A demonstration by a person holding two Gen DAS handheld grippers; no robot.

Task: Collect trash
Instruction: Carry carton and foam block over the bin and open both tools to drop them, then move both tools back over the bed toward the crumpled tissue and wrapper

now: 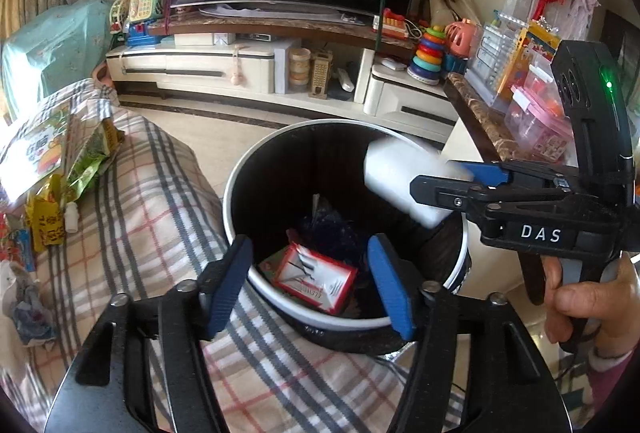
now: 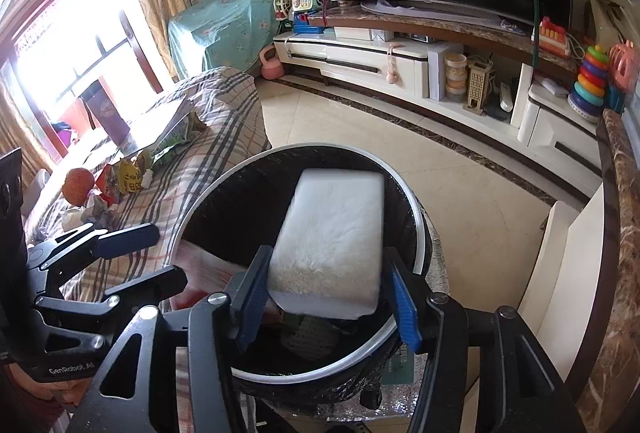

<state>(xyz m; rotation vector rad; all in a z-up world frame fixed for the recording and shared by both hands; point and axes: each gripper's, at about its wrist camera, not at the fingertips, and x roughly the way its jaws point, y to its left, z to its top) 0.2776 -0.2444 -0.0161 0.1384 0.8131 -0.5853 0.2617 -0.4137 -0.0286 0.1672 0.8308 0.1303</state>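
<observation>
Step in hand: we are dropping a white foam block (image 2: 332, 241) into the black trash bin (image 2: 416, 217), judging by the block blurring over the bin's mouth.
Right gripper (image 2: 332, 297): we are holding it just above the bin's near rim; the jaws are standing a little wider than the block, with a sliver of gap at the right pad, so we are reading the block as released, not gripped.
Block's axis: its long side is running away from the right gripper, near to far, and it is lying straight ahead of the jaws, over the bin's opening.
Left gripper (image 1: 312, 281): we are keeping it open and empty at the bin's near-left rim, beside the plaid-covered sofa (image 1: 160, 193).
Already in the bin: a red and white carton (image 1: 316, 279) is lying at the bottom.
Trash still out: snack wrappers (image 1: 84, 157) and a small white bottle (image 1: 72, 217) are lying on the sofa, well left of the bin.
Nearer hand: we are judging the left gripper nearer to those wrappers.
</observation>
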